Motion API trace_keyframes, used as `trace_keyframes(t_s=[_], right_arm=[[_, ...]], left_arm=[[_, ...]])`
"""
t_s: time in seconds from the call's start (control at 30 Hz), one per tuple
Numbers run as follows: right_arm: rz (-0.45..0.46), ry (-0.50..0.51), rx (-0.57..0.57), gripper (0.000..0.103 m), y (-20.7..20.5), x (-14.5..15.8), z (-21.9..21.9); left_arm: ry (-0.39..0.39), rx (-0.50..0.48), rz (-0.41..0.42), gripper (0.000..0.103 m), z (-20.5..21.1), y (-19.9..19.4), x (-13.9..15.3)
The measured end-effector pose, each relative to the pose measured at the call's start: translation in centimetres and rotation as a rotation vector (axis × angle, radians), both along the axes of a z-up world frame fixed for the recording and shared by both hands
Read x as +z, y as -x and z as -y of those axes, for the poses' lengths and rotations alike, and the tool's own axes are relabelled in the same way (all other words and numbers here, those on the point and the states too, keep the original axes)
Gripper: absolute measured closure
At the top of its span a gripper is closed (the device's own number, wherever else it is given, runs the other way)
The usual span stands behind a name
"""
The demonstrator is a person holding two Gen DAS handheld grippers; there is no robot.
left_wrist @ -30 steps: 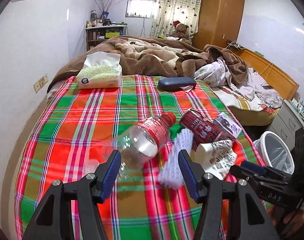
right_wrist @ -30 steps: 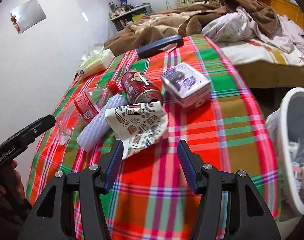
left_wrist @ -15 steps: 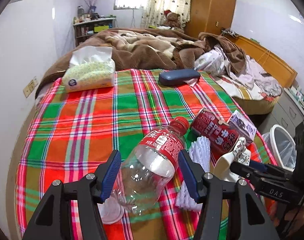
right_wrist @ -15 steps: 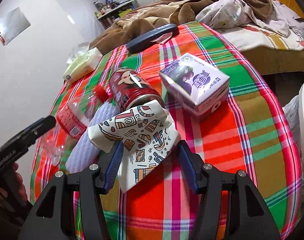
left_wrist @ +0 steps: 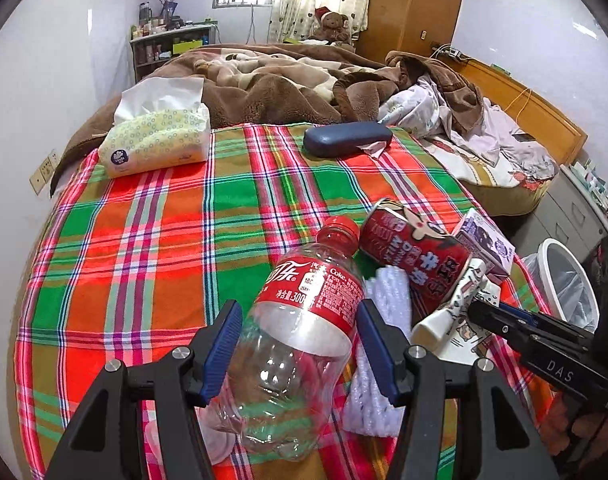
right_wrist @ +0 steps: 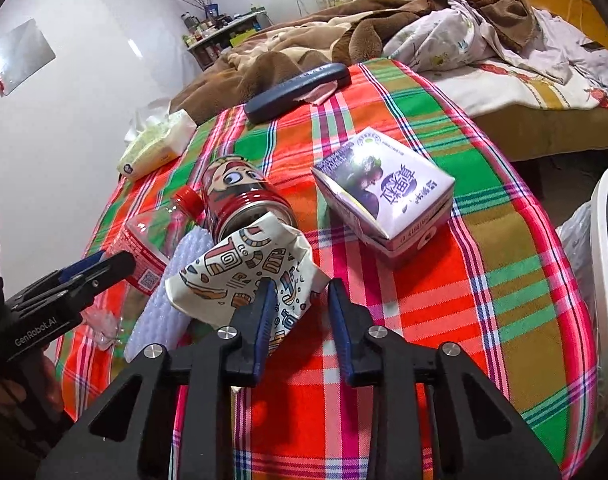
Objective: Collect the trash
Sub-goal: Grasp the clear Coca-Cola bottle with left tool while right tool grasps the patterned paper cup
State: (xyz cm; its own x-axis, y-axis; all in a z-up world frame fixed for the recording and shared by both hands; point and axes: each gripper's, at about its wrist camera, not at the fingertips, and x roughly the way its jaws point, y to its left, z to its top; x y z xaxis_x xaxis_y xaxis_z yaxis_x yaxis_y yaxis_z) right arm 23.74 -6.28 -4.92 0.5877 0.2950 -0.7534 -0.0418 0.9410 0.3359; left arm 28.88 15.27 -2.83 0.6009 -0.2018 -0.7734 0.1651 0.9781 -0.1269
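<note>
A clear Coke bottle (left_wrist: 304,320) with a red label lies on the plaid cloth (left_wrist: 143,240). My left gripper (left_wrist: 298,340) stands open around its middle, one pad on each side. Beside it lie a white foam sleeve (left_wrist: 388,292), a red can (right_wrist: 239,196) on its side, a crumpled patterned paper cup (right_wrist: 243,272) and a purple carton (right_wrist: 384,188). My right gripper (right_wrist: 299,300) is closing, its jaws narrow. The cup's lower edge sits between them, against the left pad, with cloth still showing beside the right pad.
A white bin (left_wrist: 564,280) with a plastic liner stands off the table's right edge. A tissue pack (left_wrist: 155,140) and a dark glasses case (left_wrist: 348,138) lie at the far side. Beyond is a bed with brown blankets and clothes.
My left gripper moved forward and down until the bottle came between its jaws, which kept their width. My right gripper closed in on the paper cup and its jaws narrowed sharply.
</note>
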Motion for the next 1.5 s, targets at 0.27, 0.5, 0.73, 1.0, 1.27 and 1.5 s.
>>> trace_keyframes(t_s=[0.27,0.5,0.73,1.0,1.27,1.5], right_arm=[[-0.030,-0.037,0.059,0.091,-0.2,0.9,1.7],[-0.058,-0.001,0.129,0.091,-0.8,1.1,2.1],[-0.062,0.003,0.148,0.042,0.1,-0.1,0.7],[-0.018,0.024,0.112,0.072,0.5,-0.2,0.6],[-0.018,-0.005,0.102,0.086,0.5,-0.5,1.3],[0.006,0.004,0.117,0.087,1.3,-0.1,1.3]], left_arm=[[0.026,-0.004,-0.020,0.045,0.3,0.9,0.1],[0.051,-0.033,-0.035,0.045,1.2,2.2,0.1],[0.024,-0.047,-0.028,0.044,1.8,2.8,0.0],[0.017,-0.047,-0.080,0.039,2.6,1.7,-1.5],[0.030,-0.013,-0.094,0.040,2.8,1.8,-2.0],[0.011,0.012,-0.060,0.040,3.1,3.2,-1.1]])
